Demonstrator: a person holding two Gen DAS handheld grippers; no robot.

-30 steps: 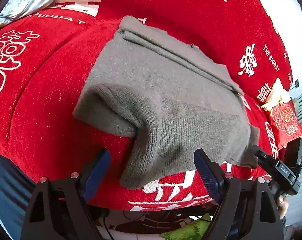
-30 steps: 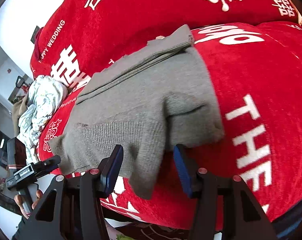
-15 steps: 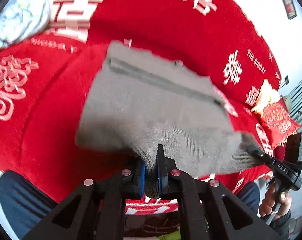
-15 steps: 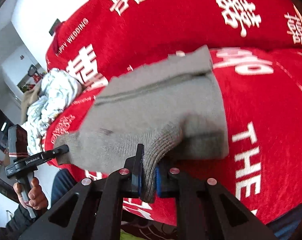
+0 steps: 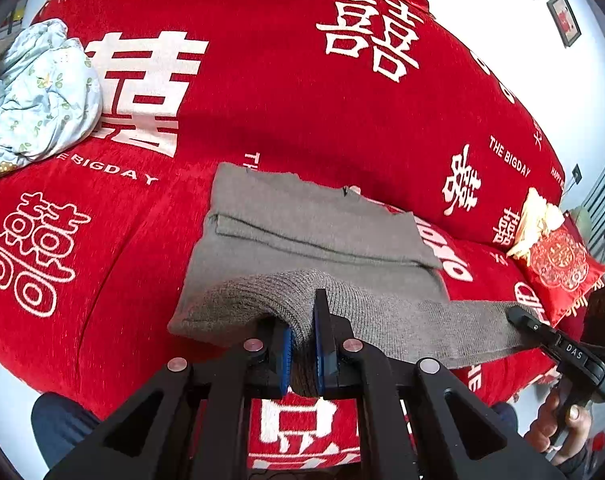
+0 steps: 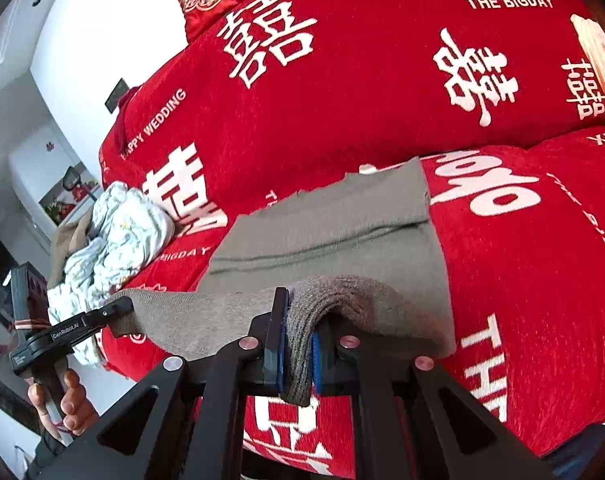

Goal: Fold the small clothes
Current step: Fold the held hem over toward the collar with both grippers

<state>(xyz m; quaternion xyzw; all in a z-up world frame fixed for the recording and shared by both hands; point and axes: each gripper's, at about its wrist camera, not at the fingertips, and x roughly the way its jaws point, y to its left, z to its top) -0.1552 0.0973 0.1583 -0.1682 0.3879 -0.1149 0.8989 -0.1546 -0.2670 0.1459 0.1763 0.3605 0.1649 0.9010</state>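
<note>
A grey knit garment (image 5: pixel 302 236) lies partly folded on the red sofa cover (image 5: pixel 262 100); it also shows in the right wrist view (image 6: pixel 342 232). My left gripper (image 5: pixel 302 340) is shut on the left end of its ribbed near edge and holds it lifted. My right gripper (image 6: pixel 298 344) is shut on the right end of that edge. The edge is stretched taut between them, above the rest of the garment. Each gripper shows in the other's view: the right one (image 5: pixel 522 318), the left one (image 6: pixel 118 308).
A crumpled pale blue floral cloth (image 5: pixel 34 92) lies at the left of the sofa, also seen in the right wrist view (image 6: pixel 114 240). A red and gold cushion (image 5: pixel 558 264) sits at the right end. White wall behind.
Both grippers were open around the ribbed edge a second ago. They shut on it, then lifted it and pulled it taut above the garment.
</note>
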